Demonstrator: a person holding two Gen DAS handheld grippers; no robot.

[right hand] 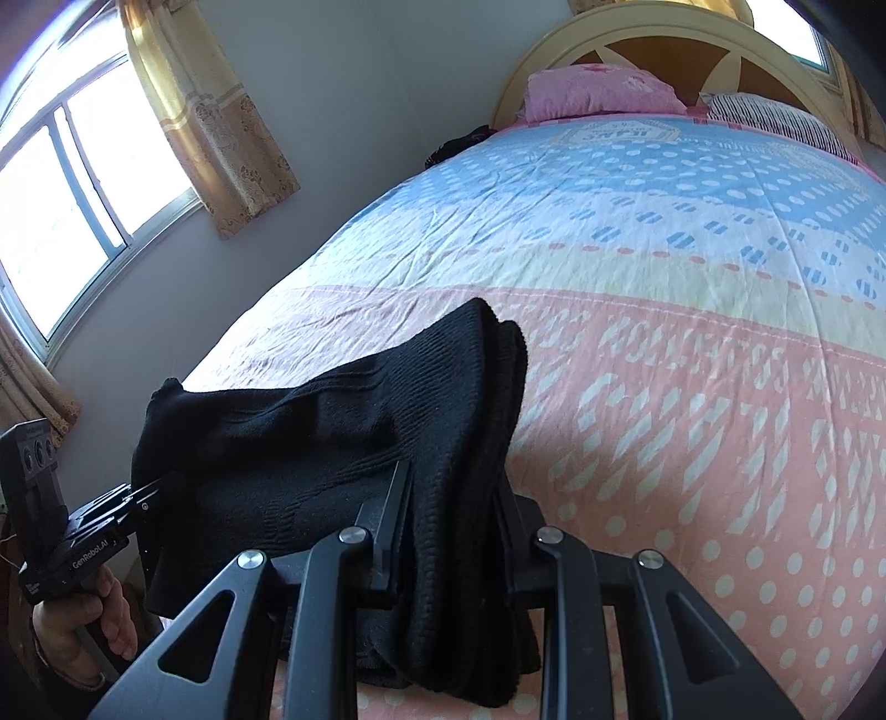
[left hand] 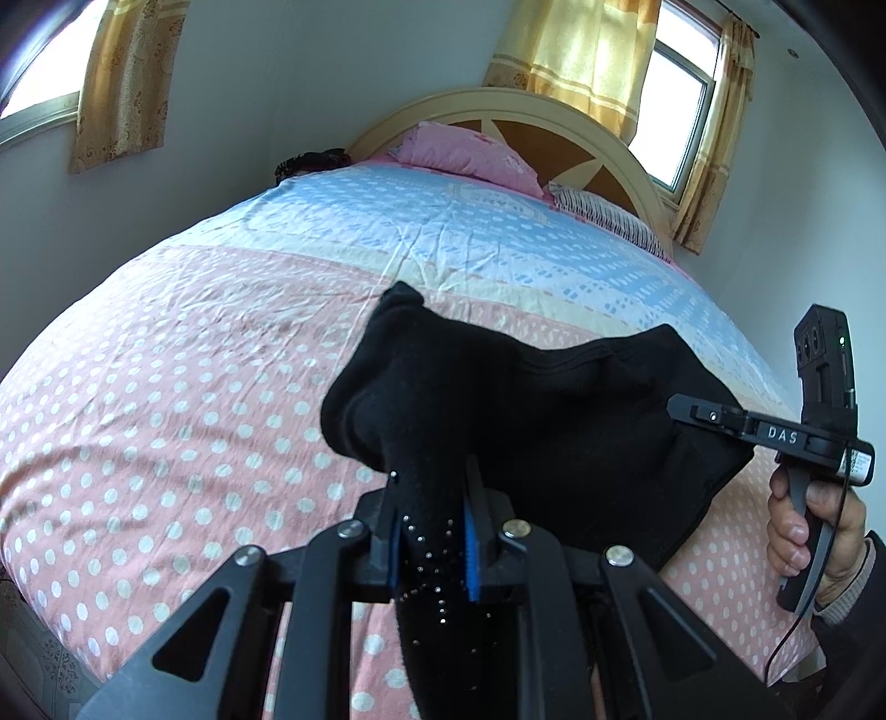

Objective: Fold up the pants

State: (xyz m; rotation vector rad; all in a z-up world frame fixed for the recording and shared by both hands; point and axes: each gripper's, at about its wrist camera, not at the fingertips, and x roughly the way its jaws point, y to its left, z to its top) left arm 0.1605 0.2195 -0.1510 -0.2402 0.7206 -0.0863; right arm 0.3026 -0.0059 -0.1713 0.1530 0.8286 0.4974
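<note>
Pants (left hand: 531, 410) hang pinched between left tongs (left hand: 432, 531) and right tongs (right hand: 451, 526) above bed (left hand: 166, 387).

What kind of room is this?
A home bedroom, most likely: a bed under a pink and blue dotted bedsheet, a pink pillow against an arched wooden headboard, and yellow patterned curtains.

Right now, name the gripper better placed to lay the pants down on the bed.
Probably right. The right gripper clamps the thick bunched pants over open bedspread; the left gripper pinches only a thin end.
</note>
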